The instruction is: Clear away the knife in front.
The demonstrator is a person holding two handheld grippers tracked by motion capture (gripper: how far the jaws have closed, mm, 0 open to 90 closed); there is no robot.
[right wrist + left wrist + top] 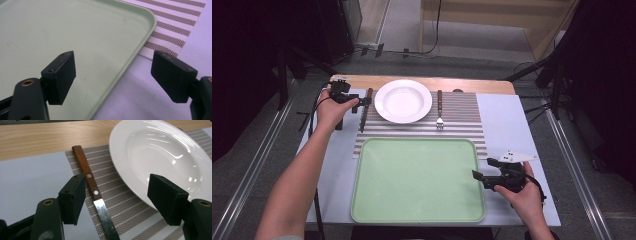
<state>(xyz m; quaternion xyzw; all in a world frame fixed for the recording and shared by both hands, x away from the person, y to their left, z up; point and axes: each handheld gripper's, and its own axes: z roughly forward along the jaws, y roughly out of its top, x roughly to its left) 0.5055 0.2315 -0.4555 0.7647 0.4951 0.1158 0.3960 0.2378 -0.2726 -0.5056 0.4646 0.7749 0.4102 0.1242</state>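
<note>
A white plate point(403, 100) sits on a striped placemat point(462, 120), with a wooden-handled knife point(365, 107) on its left and a fork point(439, 109) on its right. My left gripper point(362, 102) is open and hovers over the knife. In the left gripper view, the knife point(92, 187) lies just inside the left jaw and the plate point(160, 157) rim reaches the right jaw. My right gripper point(478, 176) is open over the right edge of the green tray point(418, 179). In the right gripper view its jaws straddle the tray rim point(140, 47), holding nothing.
The placemat point(172, 27) lies on a pale sheet covering a wooden table point(422, 82). Black stands and cables surround the table on the floor. A bare strip of the pale sheet point(512, 125) runs right of the placemat.
</note>
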